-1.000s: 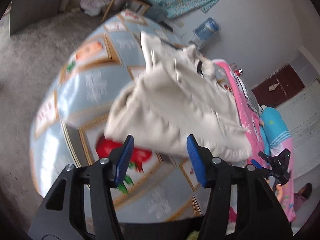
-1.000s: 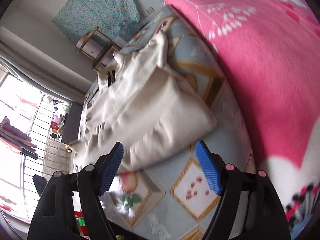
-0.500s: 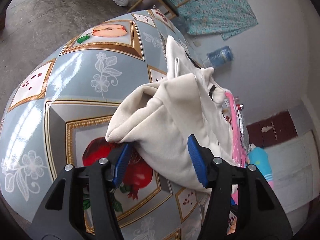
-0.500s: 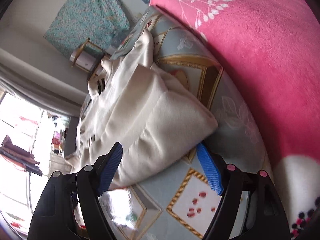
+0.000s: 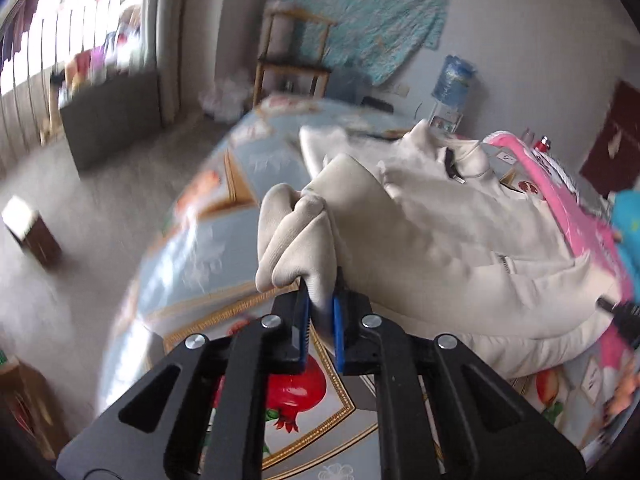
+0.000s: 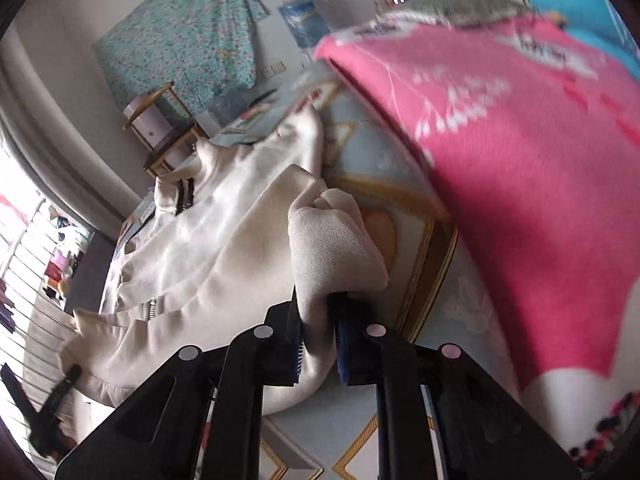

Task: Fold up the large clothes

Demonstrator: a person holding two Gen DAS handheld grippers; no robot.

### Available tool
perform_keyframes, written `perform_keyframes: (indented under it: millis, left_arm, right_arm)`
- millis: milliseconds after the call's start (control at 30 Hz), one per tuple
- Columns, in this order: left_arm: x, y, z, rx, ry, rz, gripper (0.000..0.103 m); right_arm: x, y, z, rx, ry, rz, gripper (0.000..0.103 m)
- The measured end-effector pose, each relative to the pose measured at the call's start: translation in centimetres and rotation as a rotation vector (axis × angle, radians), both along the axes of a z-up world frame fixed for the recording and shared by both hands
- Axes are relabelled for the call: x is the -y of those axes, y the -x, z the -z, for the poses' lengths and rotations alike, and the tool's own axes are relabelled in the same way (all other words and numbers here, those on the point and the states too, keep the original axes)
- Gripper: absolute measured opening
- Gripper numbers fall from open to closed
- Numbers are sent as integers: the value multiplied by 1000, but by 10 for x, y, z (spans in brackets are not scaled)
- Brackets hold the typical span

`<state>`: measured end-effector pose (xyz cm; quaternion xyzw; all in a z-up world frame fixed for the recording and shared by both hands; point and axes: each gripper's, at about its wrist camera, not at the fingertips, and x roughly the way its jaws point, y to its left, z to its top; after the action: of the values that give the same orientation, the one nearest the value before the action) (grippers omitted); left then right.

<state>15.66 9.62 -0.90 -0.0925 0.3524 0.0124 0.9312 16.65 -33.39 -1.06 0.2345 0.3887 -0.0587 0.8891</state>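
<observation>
2 bunched corners of the cream jacket (image 5: 440,240) are being pinched: 1 by the left gripper (image 5: 320,320), low at centre frame, 1 by the right gripper (image 6: 318,344), jaws having just closed; the rest is lying on the patterned tablecloth (image 5: 192,264).

**Cream jacket bunched on the patterned tablecloth**

A large cream, soft-fabric zip jacket (image 5: 460,240) lies crumpled across the glossy blue fruit-print tablecloth (image 5: 192,264), just beside a pink blanket. Two of its near corners are gathered into thick folds and lifted off the tablecloth.
</observation>
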Motion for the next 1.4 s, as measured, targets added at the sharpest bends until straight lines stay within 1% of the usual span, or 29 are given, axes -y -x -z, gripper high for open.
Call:
perform_keyframes:
  millis: [67, 100, 167, 200, 300, 367, 467, 533, 567, 633, 667, 700, 733, 767, 800, 833, 867, 900, 967, 1033, 1067, 1133, 1200, 1233, 1267, 1300, 1333, 1400]
  left_arm:
    - [8, 8, -18, 49, -53, 27, 8]
    - [12, 15, -27, 74, -79, 50, 6]
    - [16, 28, -42, 111, -100, 84, 4]
    - [16, 35, -48, 113, -114, 98, 4]
    - [6, 54, -55, 100, -78, 124, 4]
    - [0, 67, -55, 64, -65, 132, 4]
    - [-18, 91, -47, -41, 25, 130, 4]
    - [-26, 99, -31, -104, 57, 113, 5]
    - [-30, 99, -18, -139, 81, 110, 6]
    - [-40, 90, 11, -214, 132, 92, 14]
    - [-48, 86, 22, -238, 172, 82, 16]
    - [-54, 84, 28, -256, 207, 81, 18]
    - [-60, 82, 32, -272, 242, 83, 22]
    - [-64, 83, 32, -271, 258, 86, 24]
    - [-69, 86, 29, -258, 259, 88, 27]
    - [-72, 91, 24, -236, 256, 99, 28]
    - [-73, 93, 20, -227, 249, 100, 32]
    - [-75, 96, 17, -211, 217, 80, 40]
    - [-74, 100, 5, -177, 142, 43, 41]
    - [-77, 96, -1, -162, 113, 24, 41]
    - [-76, 93, -3, -153, 110, 30, 41]
    - [-69, 79, -6, -149, 96, 72, 41]
    - [-56, 65, -5, -175, 49, 111, 41]
    - [-47, 55, -2, -203, 5, 128, 41]
    - [-40, 45, 2, -218, -30, 137, 41]
    - [-35, 38, 5, -223, -41, 149, 41]
    - [-30, 31, 9, -227, -49, 159, 41]
    - [-22, 19, 16, -237, -90, 170, 41]
  right_arm:
    - [0, 7, -19, 30, 12, -7, 9]
    - [0, 14, -28, 47, 26, -7, 9]
    - [0, 27, -43, 68, 55, -16, 8]
    - [2, 35, -48, 76, 49, -21, 8]
    - [6, 57, -55, 72, 35, -33, 8]
    - [8, 74, -52, 52, 12, -35, 8]
    - [14, 102, -38, -6, -56, -28, 8]
    - [18, 114, -21, -44, -87, -29, 9]
    - [19, 115, -13, -54, -103, -33, 9]
    - [29, 105, 11, -93, -168, -40, 10]
    - [33, 98, 23, -123, -193, -48, 18]
    - [40, 90, 36, -174, -207, -44, 23]
    - [46, 86, 42, -207, -233, -47, 30]
    - [52, 88, 43, -206, -275, -53, 32]
    - [58, 91, 39, -197, -294, -50, 35]
    - [64, 96, 33, -185, -284, -37, 46]
    - [70, 102, 25, -174, -253, -10, 53]
    - [76, 108, 17, -163, -212, 29, 54]
    - [83, 115, 4, -148, -162, 78, 54]
    - [78, 113, -9, -124, -122, 82, 54]
    - [66, 109, -16, -108, -95, 43, 54]
    - [28, 92, -26, -91, -46, -94, 54]
    - [-19, 74, -28, -89, -18, -271, 54]
    - [-55, 61, -26, -86, -10, -406, 54]
    - [-76, 56, -24, -87, 0, -484, 54]
    - [-110, 46, -19, -96, 29, -602, 54]
    - [-132, 41, -15, -100, 58, -673, 54]
    - [-179, 30, -2, -117, 150, -816, 54]
